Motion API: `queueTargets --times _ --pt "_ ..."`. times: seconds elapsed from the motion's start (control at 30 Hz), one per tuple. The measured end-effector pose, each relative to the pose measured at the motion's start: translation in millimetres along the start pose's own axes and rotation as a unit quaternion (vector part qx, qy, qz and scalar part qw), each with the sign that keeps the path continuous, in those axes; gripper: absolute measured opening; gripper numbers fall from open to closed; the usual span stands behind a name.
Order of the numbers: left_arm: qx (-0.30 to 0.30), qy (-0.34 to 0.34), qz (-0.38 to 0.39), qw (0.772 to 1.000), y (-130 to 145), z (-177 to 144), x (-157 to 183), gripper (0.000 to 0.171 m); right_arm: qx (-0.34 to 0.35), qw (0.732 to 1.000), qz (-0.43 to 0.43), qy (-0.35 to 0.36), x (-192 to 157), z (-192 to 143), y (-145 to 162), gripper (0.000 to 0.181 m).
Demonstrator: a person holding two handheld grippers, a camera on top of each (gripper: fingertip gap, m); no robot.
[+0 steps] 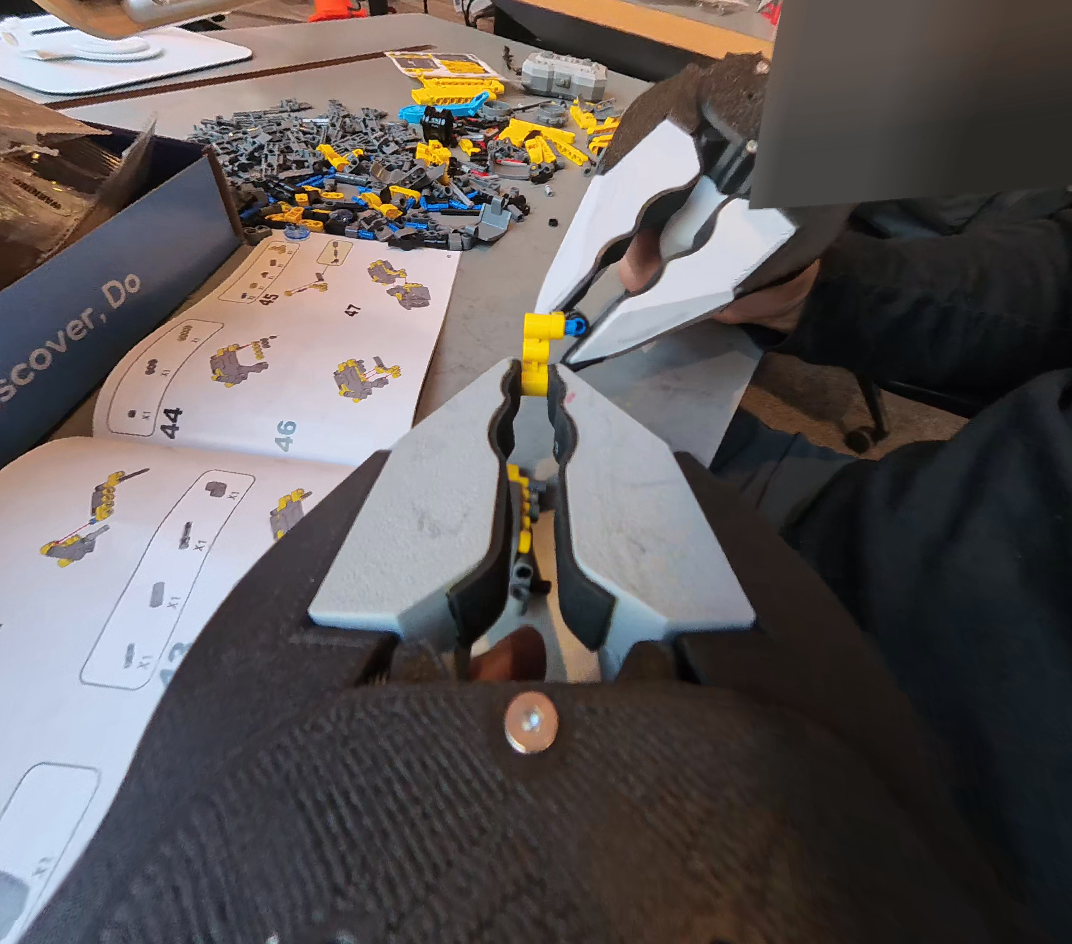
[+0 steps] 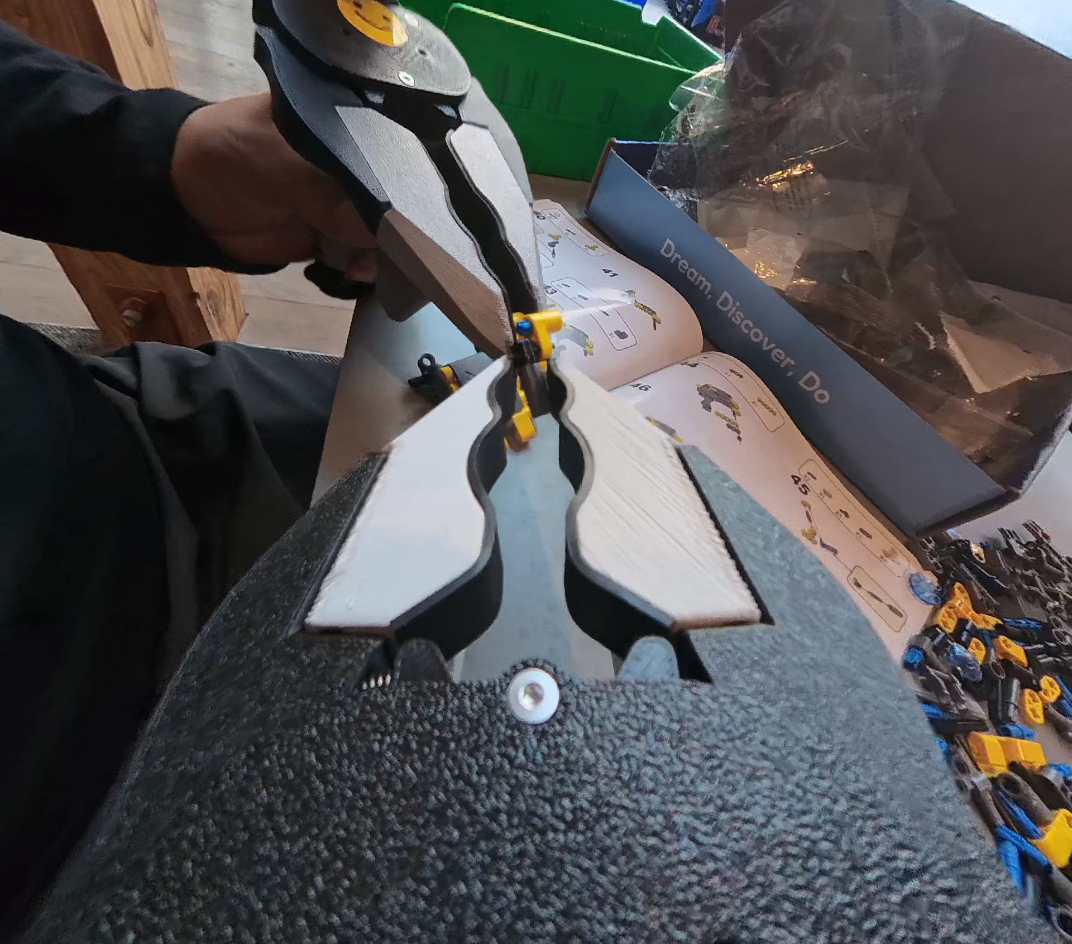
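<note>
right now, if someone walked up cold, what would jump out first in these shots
The two claws meeting tip to tip above the table edge: the left claw pinches a small yellow brick piece, and the right claw closes on a blue pin at its side. Behind them lies a heap of grey, yellow and blue parts, with an open instruction booklet beside a blue box.

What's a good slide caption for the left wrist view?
Left gripper pinches a yellow connector over the open instruction booklet.
</note>
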State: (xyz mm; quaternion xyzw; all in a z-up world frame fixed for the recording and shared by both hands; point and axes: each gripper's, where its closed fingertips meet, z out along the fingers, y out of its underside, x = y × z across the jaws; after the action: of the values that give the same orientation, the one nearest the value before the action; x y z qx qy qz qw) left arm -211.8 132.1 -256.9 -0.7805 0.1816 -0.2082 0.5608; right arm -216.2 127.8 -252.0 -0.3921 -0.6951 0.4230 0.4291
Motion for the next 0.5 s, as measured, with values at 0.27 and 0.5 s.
queueTargets --times 0.27,0.5 --pt "-0.053 0.011 0.029 0.998 9.1 1.7 1.3 0.01 -0.021 1.0 -0.014 -0.009 -7.0 0.6 6.3 0.007" --pt "-0.083 0.032 0.061 0.994 9.9 -3.1 13.8 0.005 -0.001 0.999 -0.027 -0.027 -16.8 -2.1 1.7 0.007"
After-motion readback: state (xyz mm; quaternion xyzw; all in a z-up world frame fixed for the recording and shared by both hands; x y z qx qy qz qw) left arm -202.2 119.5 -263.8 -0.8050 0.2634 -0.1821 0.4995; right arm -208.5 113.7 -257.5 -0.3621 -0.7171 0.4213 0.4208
